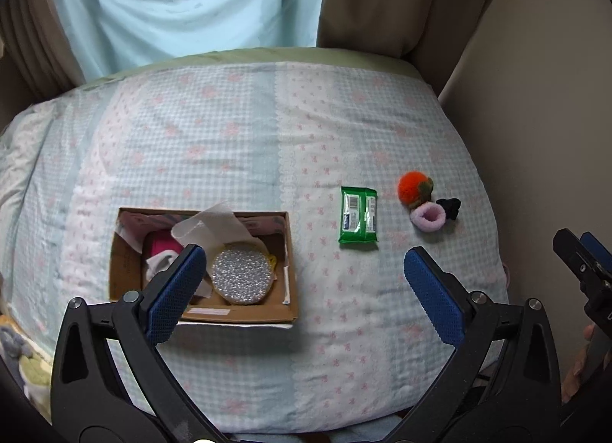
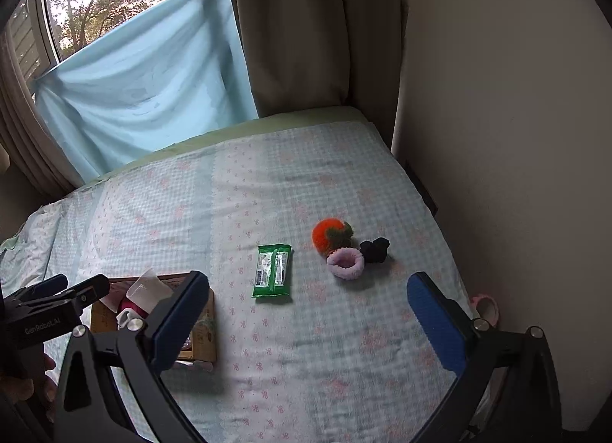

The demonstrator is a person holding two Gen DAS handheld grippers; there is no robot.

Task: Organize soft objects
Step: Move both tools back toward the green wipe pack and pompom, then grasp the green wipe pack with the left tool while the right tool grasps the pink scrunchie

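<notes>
The bed [image 1: 306, 145] is viewed from above its near edge by both wrist cameras, facing the curtained window. The cardboard box [image 1: 122, 252] is framed nearer leftward; green packet [image 2: 272, 271] and scrunchies are shared.

The bedspread [image 1: 244, 145] is pale blue gingham with pink bows and white dotted strips. The cardboard box [image 1: 290, 275] is brown and holds a silver glittery round pad [image 1: 241, 278]. The wipes packet [image 2: 272, 271] is green with white labels. The pompom [image 2: 328, 235] is orange with dark green; one scrunchie [image 2: 345, 262] is lilac, the other scrunchie [image 2: 375, 249] black. Blue pads [image 1: 179, 290] line black gripper fingers.
</notes>
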